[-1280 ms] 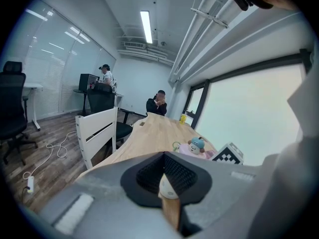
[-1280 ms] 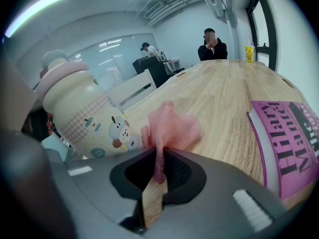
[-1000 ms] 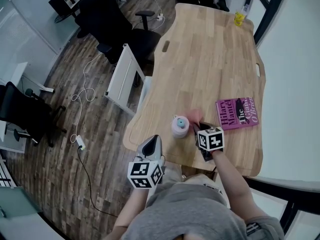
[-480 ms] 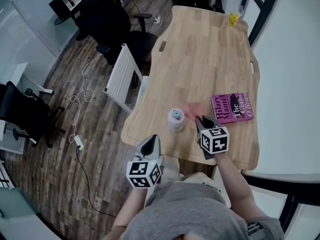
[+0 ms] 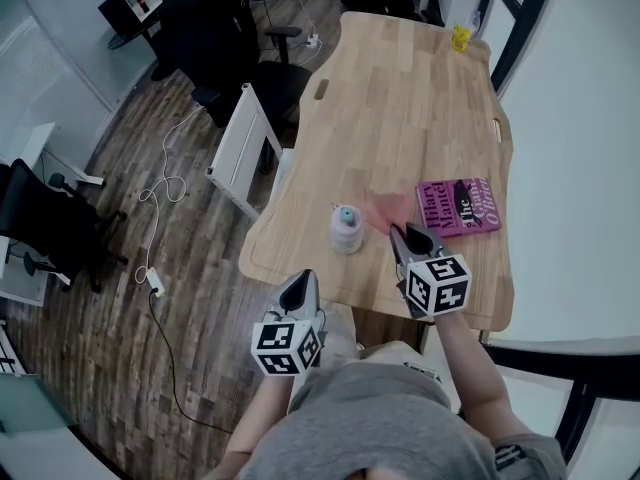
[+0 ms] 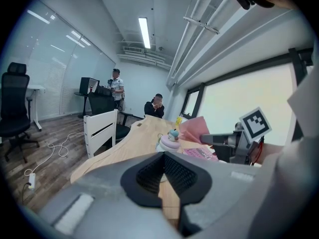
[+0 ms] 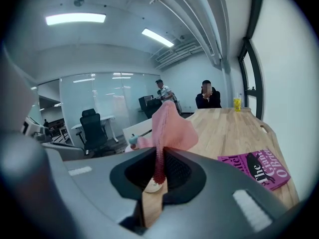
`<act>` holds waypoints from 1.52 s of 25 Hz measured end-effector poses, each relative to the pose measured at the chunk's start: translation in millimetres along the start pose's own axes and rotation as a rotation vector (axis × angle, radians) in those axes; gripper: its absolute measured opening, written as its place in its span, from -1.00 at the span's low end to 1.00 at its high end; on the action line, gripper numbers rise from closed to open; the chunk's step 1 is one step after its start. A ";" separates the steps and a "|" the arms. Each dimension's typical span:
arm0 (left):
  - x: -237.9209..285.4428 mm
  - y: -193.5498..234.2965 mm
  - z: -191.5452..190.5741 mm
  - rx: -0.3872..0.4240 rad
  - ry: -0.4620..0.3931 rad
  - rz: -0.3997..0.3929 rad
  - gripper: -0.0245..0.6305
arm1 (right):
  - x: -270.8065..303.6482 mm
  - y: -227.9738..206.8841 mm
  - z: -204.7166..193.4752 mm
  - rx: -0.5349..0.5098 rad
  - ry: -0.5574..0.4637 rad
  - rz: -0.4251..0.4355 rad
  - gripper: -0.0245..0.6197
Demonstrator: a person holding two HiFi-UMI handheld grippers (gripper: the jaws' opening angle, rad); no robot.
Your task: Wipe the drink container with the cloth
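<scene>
The drink container [image 5: 346,228], a small pale bottle with a teal figure on its lid, stands upright near the table's front edge. In the left gripper view the container [image 6: 171,139] shows beyond my jaws. My right gripper [image 5: 402,233] is just right of it, shut on a pink cloth [image 5: 385,211] that sticks up from the jaws. In the right gripper view the cloth [image 7: 167,126] hides most of the container [image 7: 133,141]. My left gripper [image 5: 300,286] is off the table's front edge, shut with nothing in it.
A magenta book [image 5: 458,206] lies right of the cloth on the wooden table [image 5: 400,108]. A yellow object [image 5: 460,36] stands at the far end, where a person sits. A white panel [image 5: 238,148] and office chairs stand left of the table.
My right gripper has drawn back from the container's side with the pink cloth. The left gripper has stayed where it was.
</scene>
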State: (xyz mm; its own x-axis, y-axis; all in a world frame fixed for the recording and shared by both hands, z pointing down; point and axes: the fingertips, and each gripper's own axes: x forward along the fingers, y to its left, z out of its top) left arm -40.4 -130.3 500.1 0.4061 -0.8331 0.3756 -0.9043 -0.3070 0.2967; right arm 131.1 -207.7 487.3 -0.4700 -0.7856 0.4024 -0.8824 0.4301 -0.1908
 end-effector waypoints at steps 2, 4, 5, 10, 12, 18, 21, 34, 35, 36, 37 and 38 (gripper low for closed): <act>-2.0 -2.0 -0.1 0.000 -0.003 -0.001 -0.93 | -6.6 9.6 5.6 -0.004 -0.019 0.035 -0.81; -3.7 -4.3 -0.8 0.001 -0.005 -0.002 -0.93 | -12.3 18.9 8.0 -0.010 -0.029 0.072 -0.81; -4.7 -5.3 -1.4 0.001 -0.006 -0.001 -0.93 | -14.8 23.0 8.1 -0.013 -0.031 0.088 -0.81; -8.6 -7.1 -3.1 -0.001 -0.010 0.004 -0.93 | -21.5 37.4 5.8 -0.014 -0.039 0.144 -0.81; -9.8 -5.7 -3.8 -0.003 -0.011 0.008 -0.93 | -23.8 43.9 4.9 -0.016 -0.043 0.165 -0.81; -13.3 -2.8 -3.9 -0.007 -0.018 0.017 -0.93 | -26.0 60.7 -4.8 -0.038 -0.017 0.225 -0.81; -13.7 -2.7 -3.7 -0.009 -0.018 0.018 -0.93 | -20.7 61.9 -12.1 -0.041 0.013 0.232 -0.81; -9.5 7.1 -4.1 -0.013 -0.010 0.032 -0.93 | 10.4 54.2 -33.3 -0.029 0.101 0.217 -0.81; -8.9 7.7 -4.0 -0.013 -0.008 0.033 -0.93 | 12.5 53.2 -34.8 -0.029 0.109 0.215 -0.81; -8.5 8.4 -3.8 -0.014 -0.007 0.034 -0.93 | 14.5 52.3 -36.3 -0.029 0.116 0.213 -0.81; -8.0 9.1 -3.7 -0.015 -0.005 0.035 -0.93 | 16.4 51.2 -37.7 -0.029 0.123 0.211 -0.81; -7.5 9.7 -3.6 -0.015 -0.004 0.035 -0.93 | 18.3 50.1 -39.1 -0.028 0.130 0.208 -0.81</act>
State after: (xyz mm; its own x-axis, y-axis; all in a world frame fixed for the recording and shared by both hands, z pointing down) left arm -51.8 -125.4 503.4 0.3737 -0.8449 0.3828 -0.9158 -0.2707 0.2965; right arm 79.2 -183.1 520.0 -0.6328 -0.6161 0.4690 -0.7653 0.5899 -0.2577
